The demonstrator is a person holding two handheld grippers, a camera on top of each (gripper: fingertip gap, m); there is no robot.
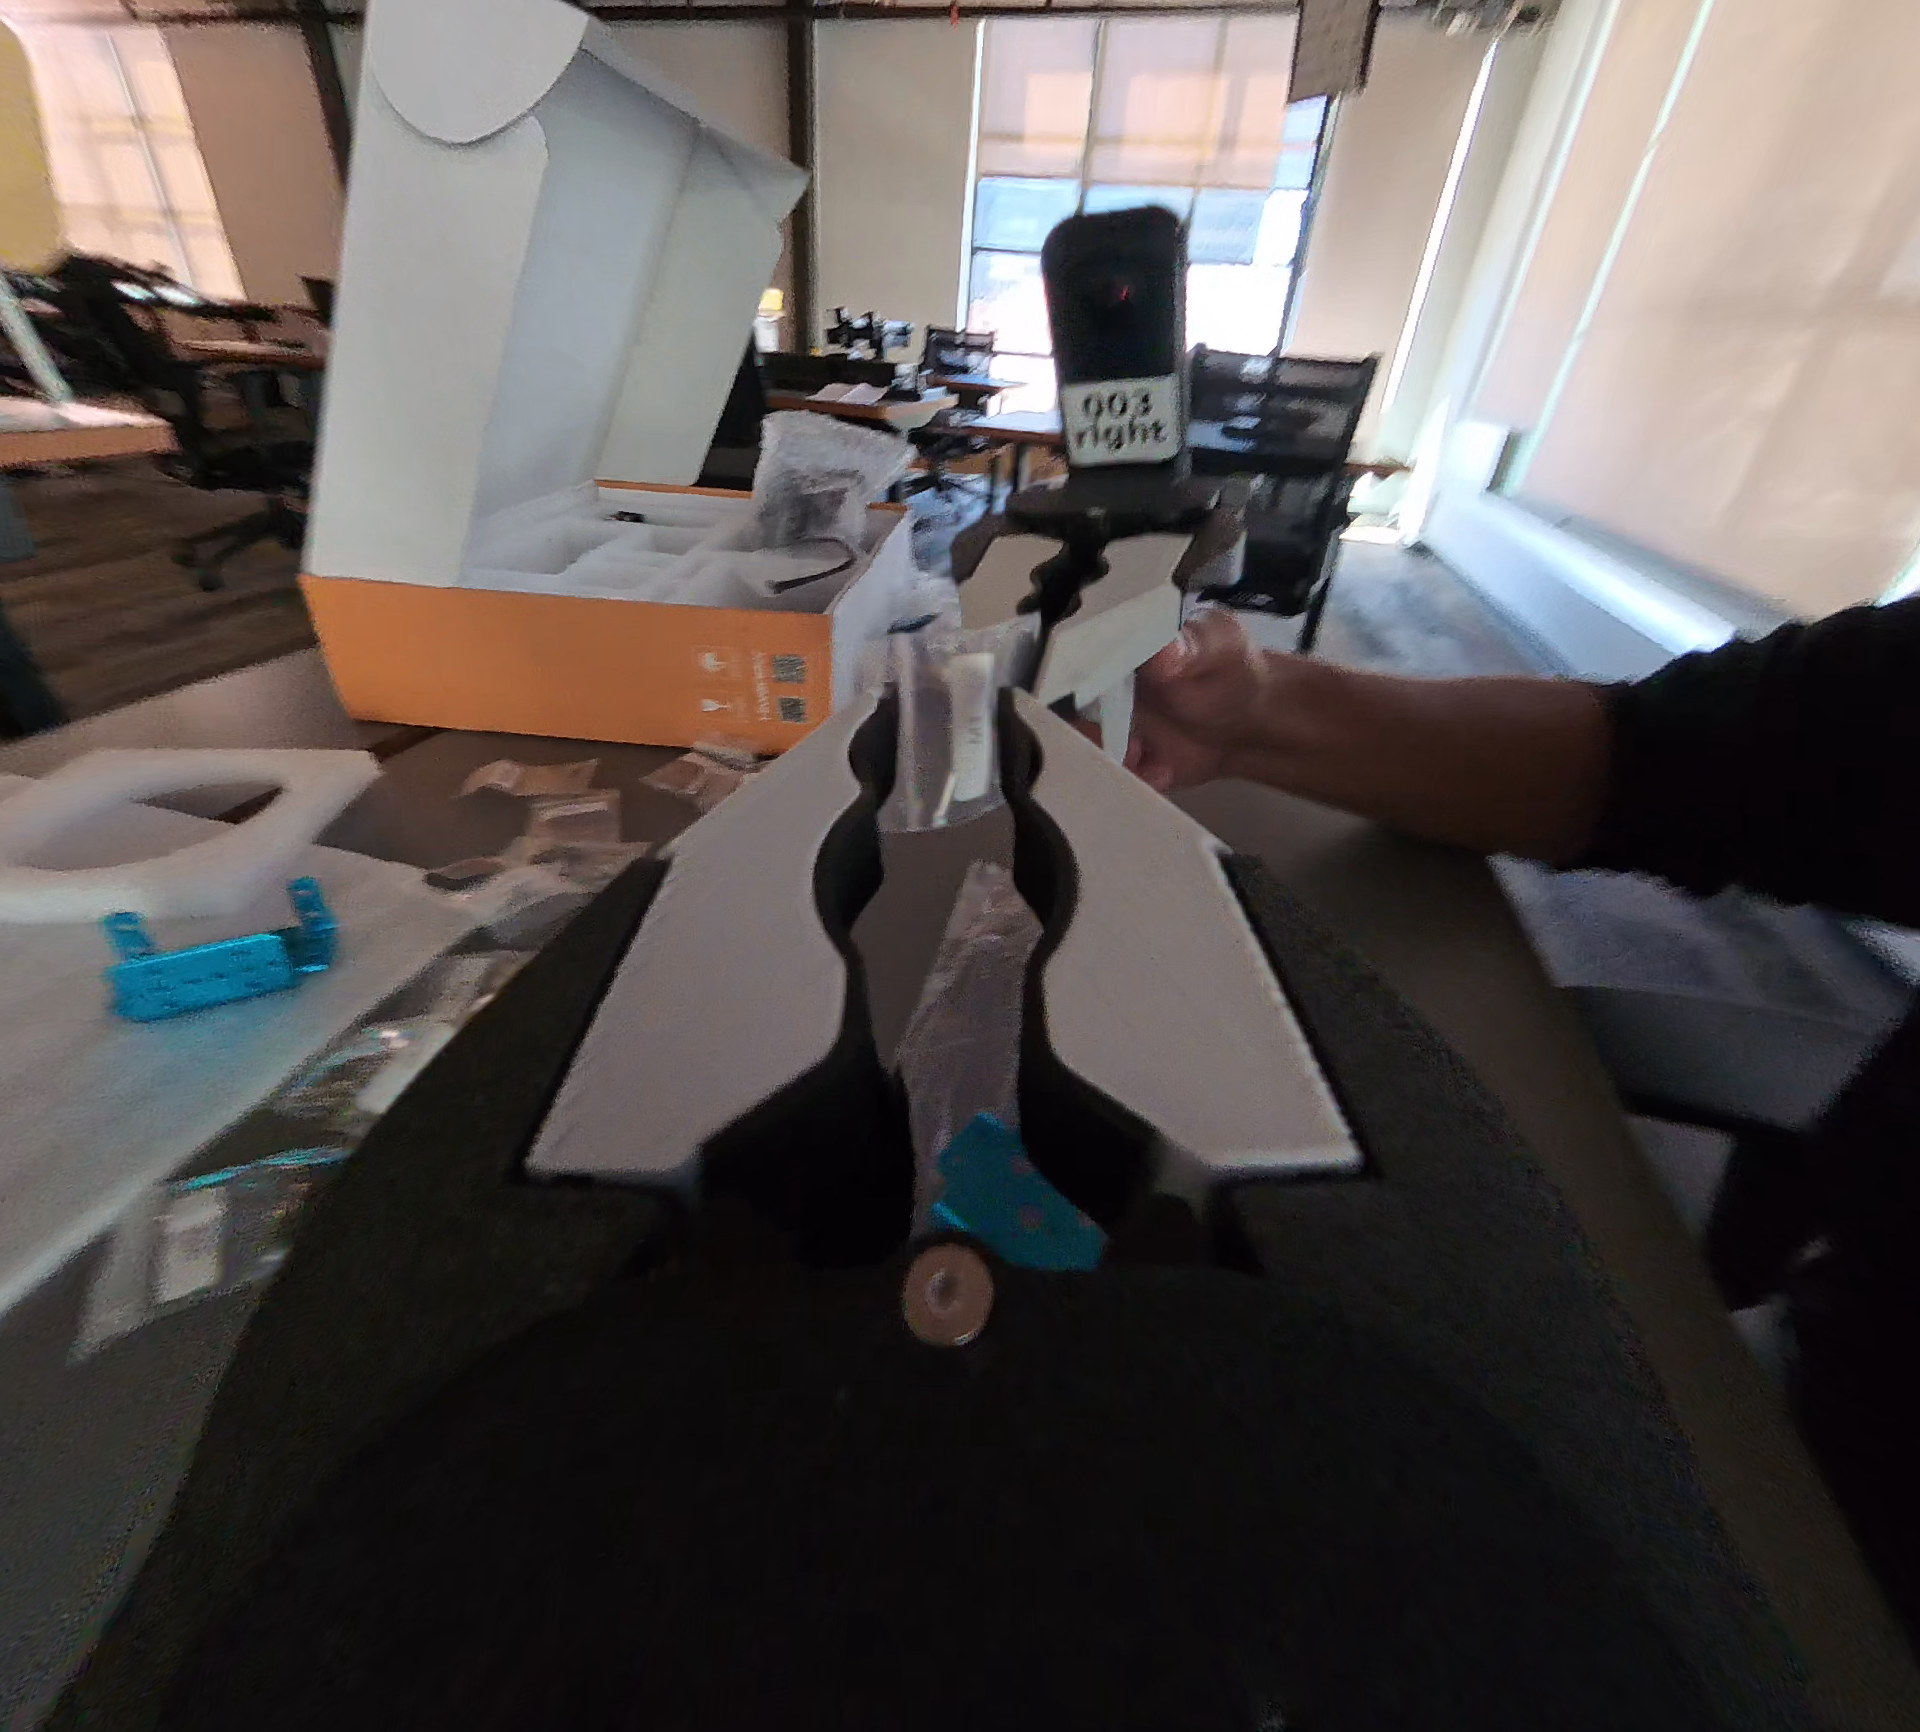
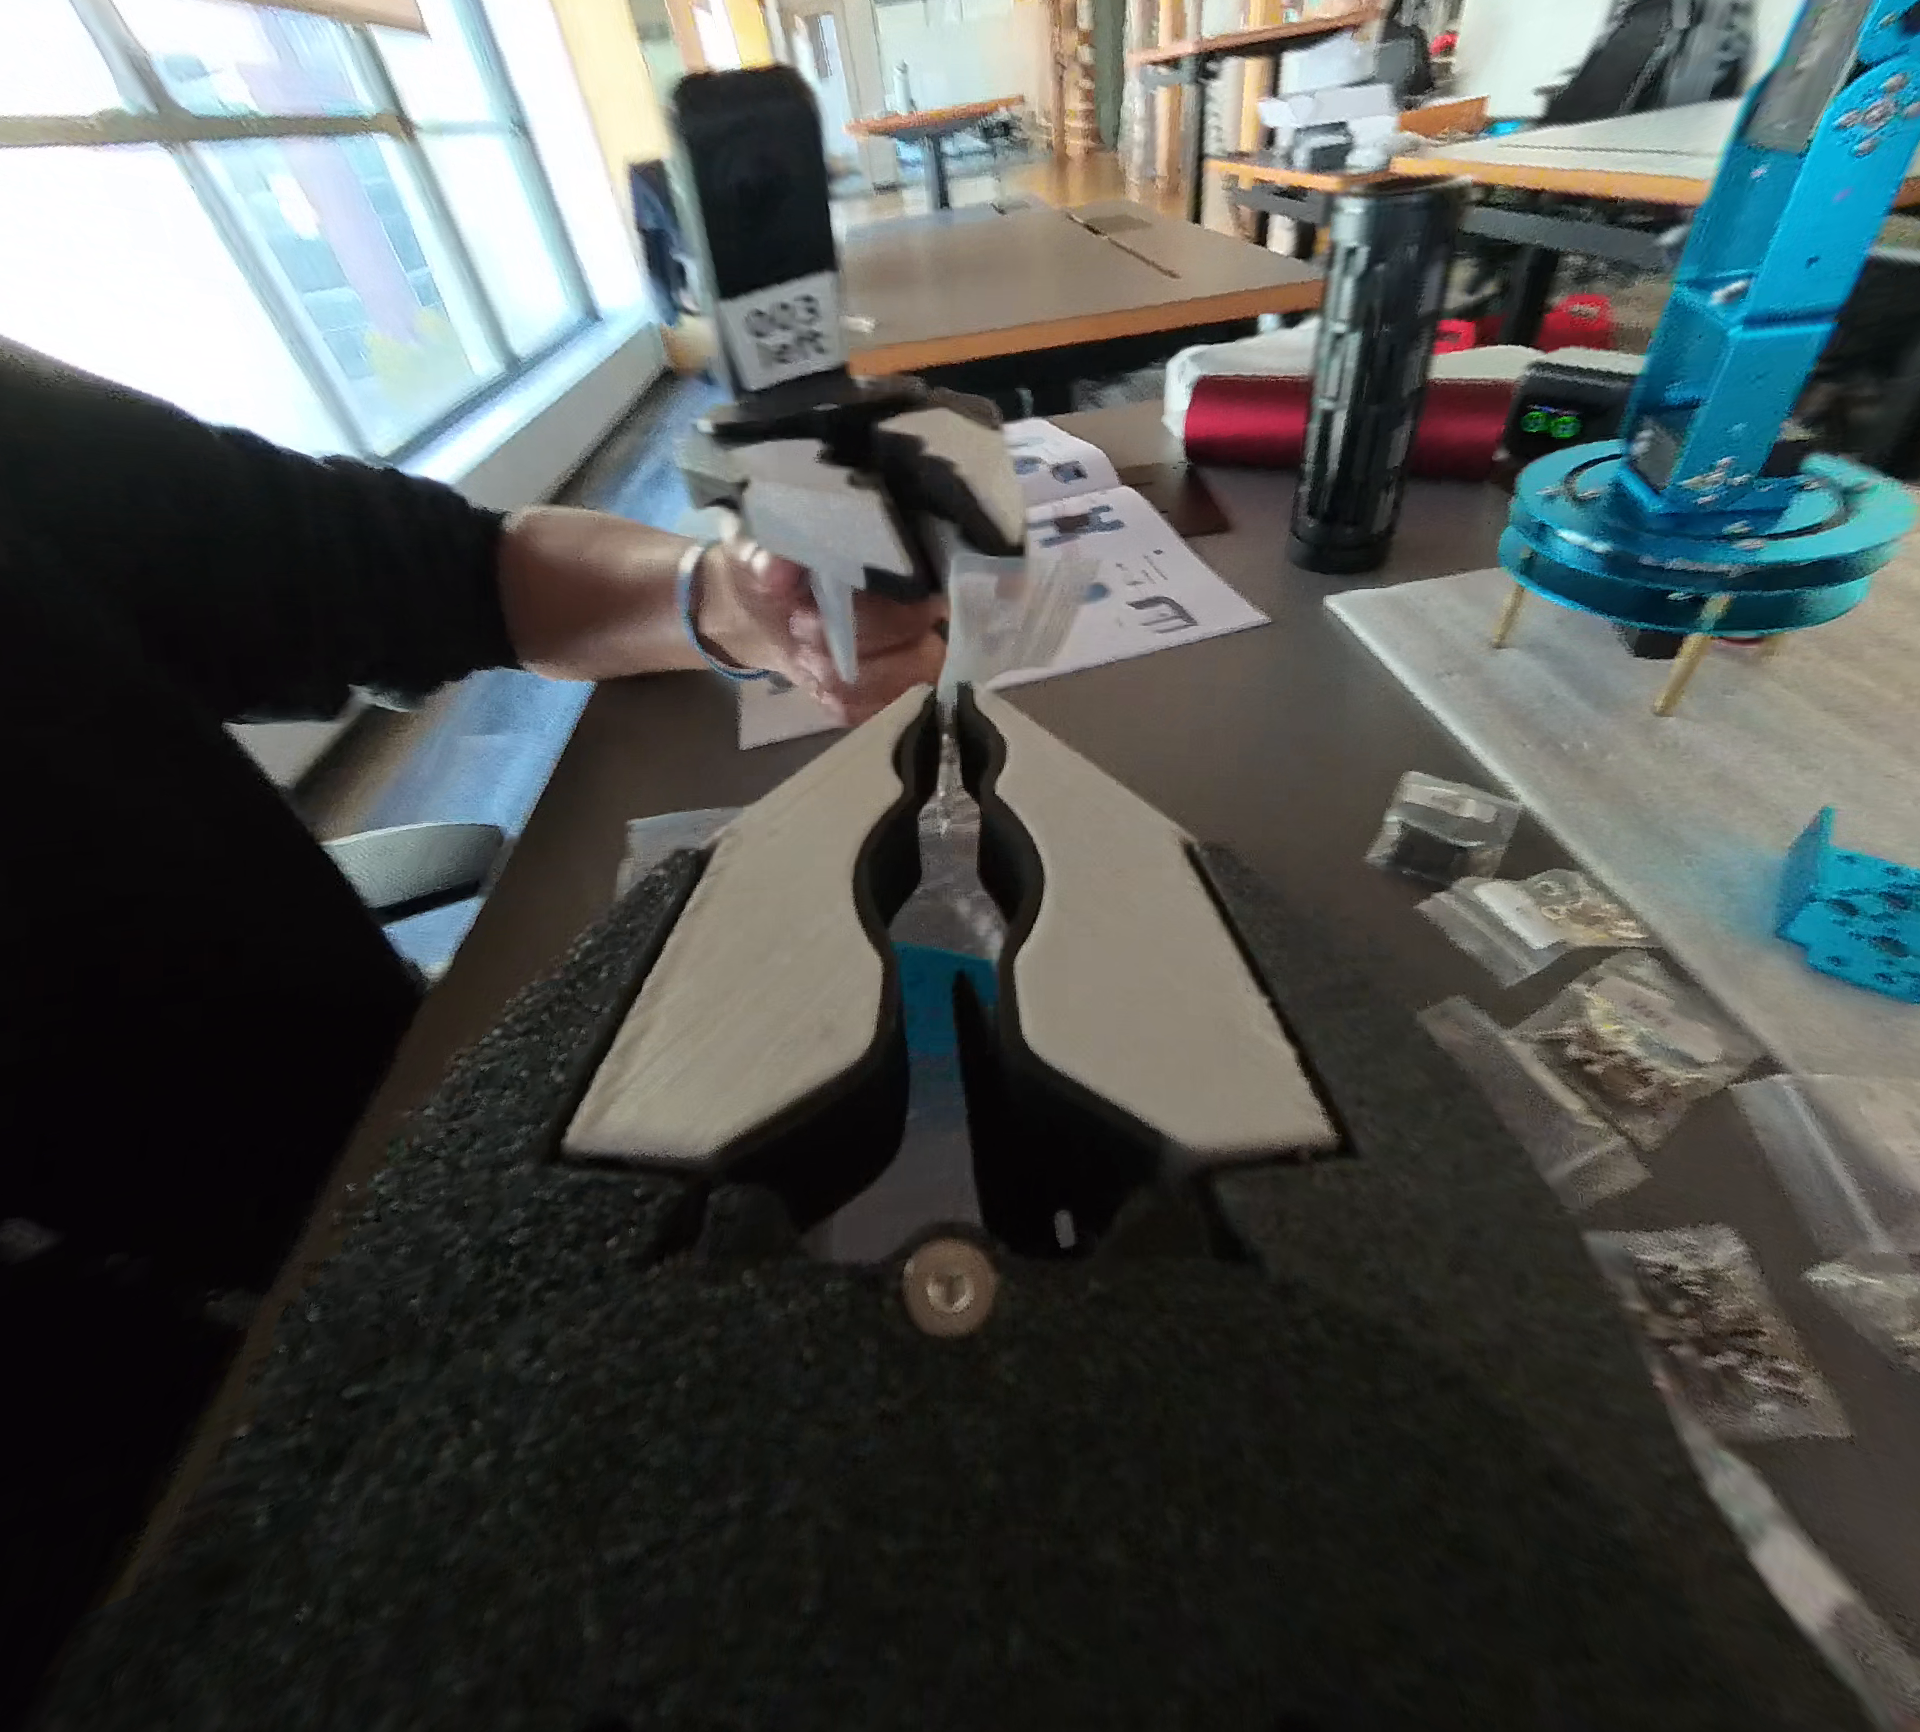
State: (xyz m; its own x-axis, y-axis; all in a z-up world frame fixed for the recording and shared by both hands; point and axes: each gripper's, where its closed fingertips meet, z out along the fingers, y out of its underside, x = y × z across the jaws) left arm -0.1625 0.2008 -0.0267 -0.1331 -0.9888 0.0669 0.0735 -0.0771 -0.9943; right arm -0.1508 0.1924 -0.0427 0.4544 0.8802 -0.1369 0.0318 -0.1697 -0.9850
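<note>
While both hand-held grippers share one slippery film, my judgement is that you should grip evenly and avoid twisting, or the film may slide out.

From the left wrist view, your left hand-held gripper [image 1: 951,711] has its fingers drawn in to a narrow gap, and the top of a clear bag [image 1: 961,976] sits pinched between the tips. The bag runs back toward the camera between the fingers, with a blue part [image 1: 1013,1204] low inside it. Just beyond the tips your right hand [image 1: 1195,706] carries the right hand-held gripper [image 1: 1049,643], touching the same bag's far end. On the worktop [image 1: 1351,861], an open orange-and-white box [image 1: 582,643] stands far left, with a white foam piece [image 1: 156,820] and a blue bracket [image 1: 208,955] nearer left.

From the right wrist view, the right hand-held gripper's [image 2: 948,706] fingers are almost together, clamped on the thin film at the tips. The blue part shows below, between the fingers. The left hand-held gripper is just beyond, gripping the bag's other end. A black cylinder [image 2: 1371,383] and a blue arm on a round base [image 2: 1714,519] stand far right, a booklet [image 2: 1122,560] lies just past the tips, and small bags [image 2: 1621,1038] lie near right.
</note>
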